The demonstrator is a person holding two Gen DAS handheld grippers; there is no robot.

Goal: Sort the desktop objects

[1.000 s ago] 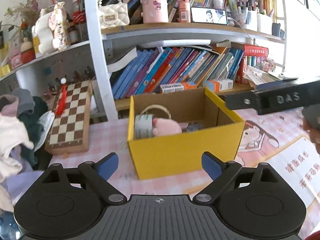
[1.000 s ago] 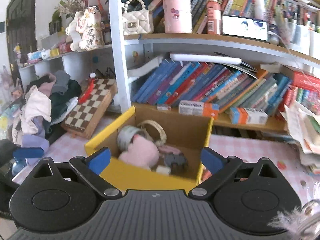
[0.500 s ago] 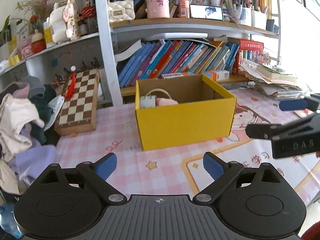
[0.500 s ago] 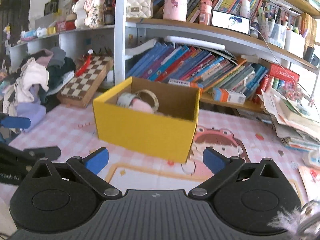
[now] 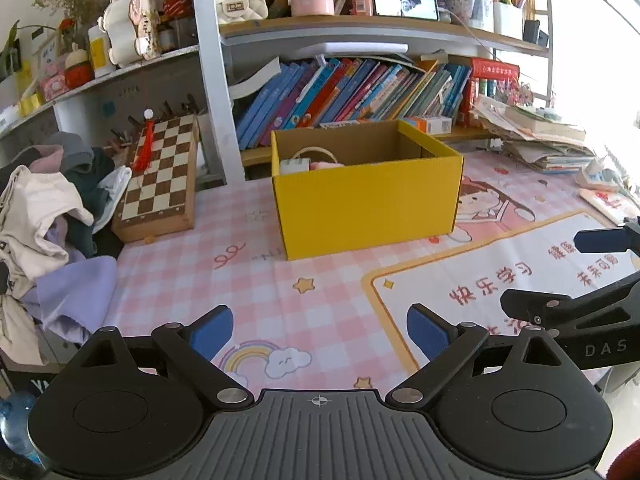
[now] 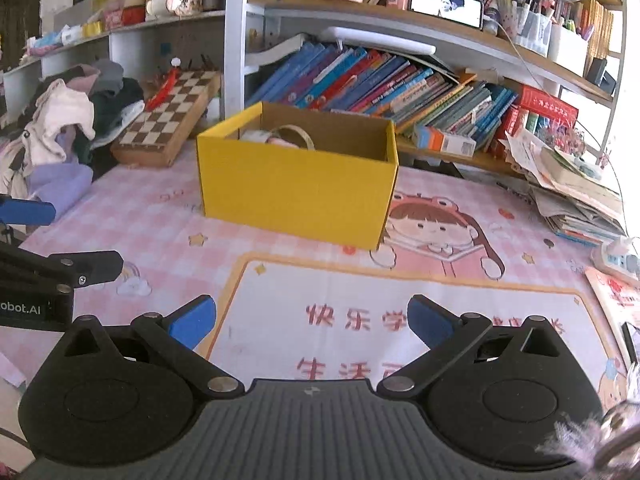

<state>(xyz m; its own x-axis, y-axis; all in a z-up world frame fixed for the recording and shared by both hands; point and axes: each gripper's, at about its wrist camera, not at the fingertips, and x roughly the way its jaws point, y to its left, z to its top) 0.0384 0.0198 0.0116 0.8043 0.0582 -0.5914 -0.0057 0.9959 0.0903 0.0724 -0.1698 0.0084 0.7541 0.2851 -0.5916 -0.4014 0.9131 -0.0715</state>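
Both grippers, L (image 5: 318, 330) and R (image 6: 312, 320), hovering over pink surface (image 5: 280, 288) w/ fingers wide apart, nothing between; yellow box (image 5: 366, 204) well ahead, open-topped, w/ sorted items inside, so prob. drawn clear for next pick.

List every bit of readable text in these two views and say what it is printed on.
"DAS": side of the right tongs, seen from the left wrist view.
"obot.AI", cut off at the frame edge: side of the left tongs, seen from the right wrist view.
"快乐学习": desk mat.
"生活", partly hidden: desk mat, right wrist view.
Book spines and the red box: too small to read.
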